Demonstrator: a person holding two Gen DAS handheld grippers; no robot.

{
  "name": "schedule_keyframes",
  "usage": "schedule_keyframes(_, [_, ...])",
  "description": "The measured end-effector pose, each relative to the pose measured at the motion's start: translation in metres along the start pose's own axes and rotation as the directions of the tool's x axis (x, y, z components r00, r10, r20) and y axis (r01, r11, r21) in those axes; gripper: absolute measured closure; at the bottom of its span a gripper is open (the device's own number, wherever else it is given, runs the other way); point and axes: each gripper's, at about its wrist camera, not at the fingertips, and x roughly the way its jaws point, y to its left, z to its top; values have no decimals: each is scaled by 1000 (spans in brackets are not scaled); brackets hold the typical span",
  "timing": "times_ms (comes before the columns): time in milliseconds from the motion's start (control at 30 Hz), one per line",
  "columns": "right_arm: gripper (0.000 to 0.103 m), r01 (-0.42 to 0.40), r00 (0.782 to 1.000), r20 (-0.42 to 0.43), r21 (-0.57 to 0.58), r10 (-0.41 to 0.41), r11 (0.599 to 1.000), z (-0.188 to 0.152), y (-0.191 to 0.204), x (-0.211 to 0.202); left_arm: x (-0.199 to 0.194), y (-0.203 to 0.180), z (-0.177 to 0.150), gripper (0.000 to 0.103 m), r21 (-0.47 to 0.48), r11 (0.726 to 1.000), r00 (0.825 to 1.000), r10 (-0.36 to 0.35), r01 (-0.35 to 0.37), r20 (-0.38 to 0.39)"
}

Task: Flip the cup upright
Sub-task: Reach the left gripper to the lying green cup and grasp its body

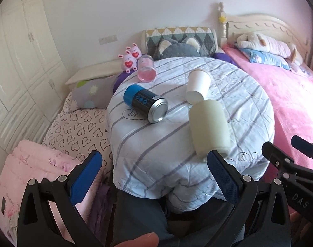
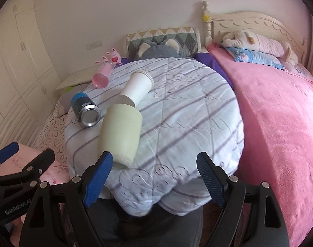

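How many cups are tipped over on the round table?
4, all lying on their sides. The pink cup is at the far left edge, the blue cup left of middle, the white cup in the middle, and the green cup nearest. None looks hidden.

Left gripper (image 1: 154, 177), right gripper (image 2: 154, 180) agape.

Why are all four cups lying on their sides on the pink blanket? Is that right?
Not quite. The four cups do lie on their sides, cream cup nearest, but on the striped quilt, not the pink blanket beside it. The right wrist view shows this.
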Motion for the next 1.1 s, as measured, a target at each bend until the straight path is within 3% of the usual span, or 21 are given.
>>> schedule_keyframes(700, [18,-14,1000,21,-18,15,1000,-8,0,-12,-14,5,-7,0,5,1000,1000,12,-12,26])
schedule_keyframes(1100, [18,25,1000,6,1,-26,1000,-3,-25,-3,17,-23,12,0,12,998,997,-54,55,-49])
